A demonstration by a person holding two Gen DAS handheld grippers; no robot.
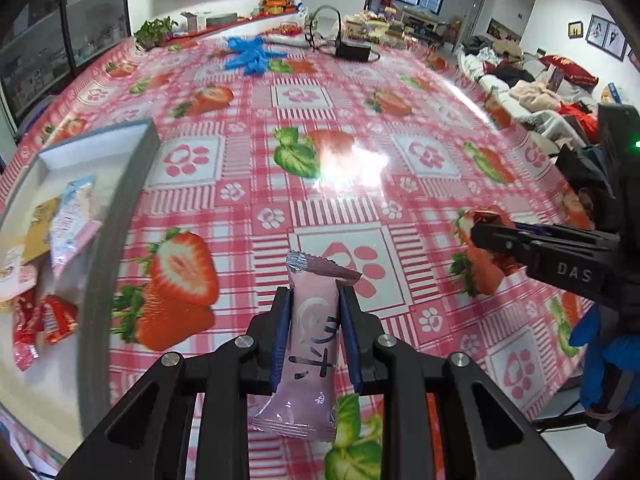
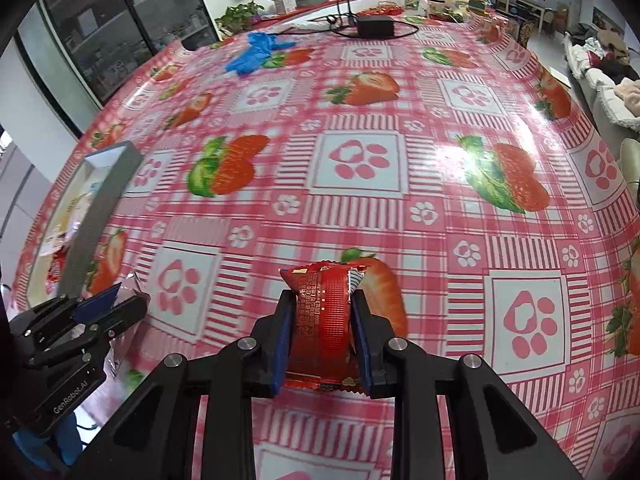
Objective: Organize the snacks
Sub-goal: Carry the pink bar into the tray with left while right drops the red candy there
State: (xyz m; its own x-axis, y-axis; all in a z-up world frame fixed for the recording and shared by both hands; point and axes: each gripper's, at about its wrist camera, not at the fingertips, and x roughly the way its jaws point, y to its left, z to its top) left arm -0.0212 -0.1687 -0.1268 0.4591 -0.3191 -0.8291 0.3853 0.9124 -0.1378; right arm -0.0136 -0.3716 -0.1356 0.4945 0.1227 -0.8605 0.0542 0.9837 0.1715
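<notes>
Under my fingers spreads the strawberry-print tabletop point(image 1: 360, 128), and off to the left of both sets stands the grey-walled tray point(image 1: 132, 168), already holding several packets, blue-and-white and red ones among them, so I judge the sorting well along. My left gripper point(image 1: 314, 320) is clamped on a pink snack packet point(image 1: 310, 344), pinched upright between its fingers, and my right gripper point(image 2: 322, 320) is clamped on a red snack packet point(image 2: 322, 320). No loose snacks show on the cloth, so what remains, I reckon, is carrying these two leftward into the tray.
</notes>
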